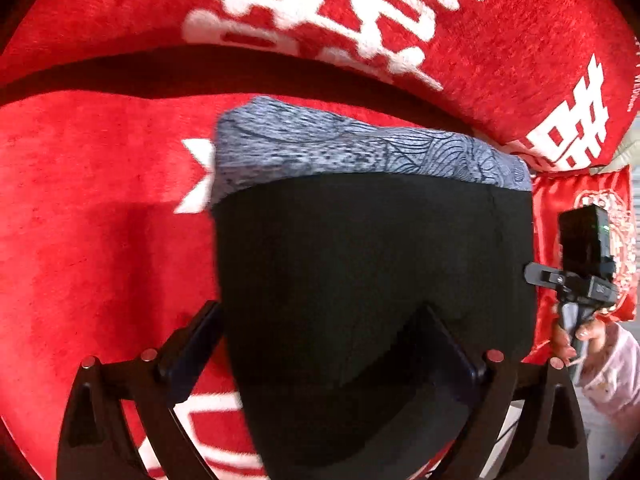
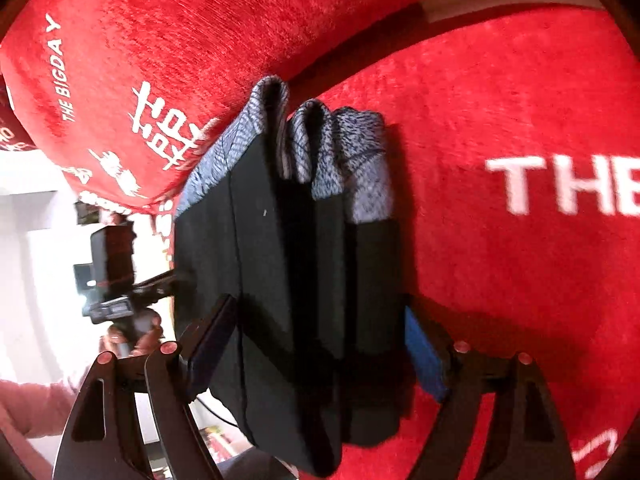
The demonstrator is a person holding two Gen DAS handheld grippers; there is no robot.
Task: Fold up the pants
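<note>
Left wrist view shows the pants (image 1: 372,264) flat face and grey waistband; right wrist view shows stacked edges. Both claws straddle the pants, apparently spread, not pinching.

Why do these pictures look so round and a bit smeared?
Left wrist view: the fisheye lens bends the red blanket into a dark-cornered circle, and the white lettering near the bottom edge is blurred. Right wrist view: same bulge; the pants cast a shadow rightward.

folded pants (image 1: 360,264) fill centre frame, red pillow (image 1: 500,40) blocks upper right just behind them, bare red blanket (image 1: 100,240) free at left, right wrist view: open blanket at right, pillow upper left
</note>
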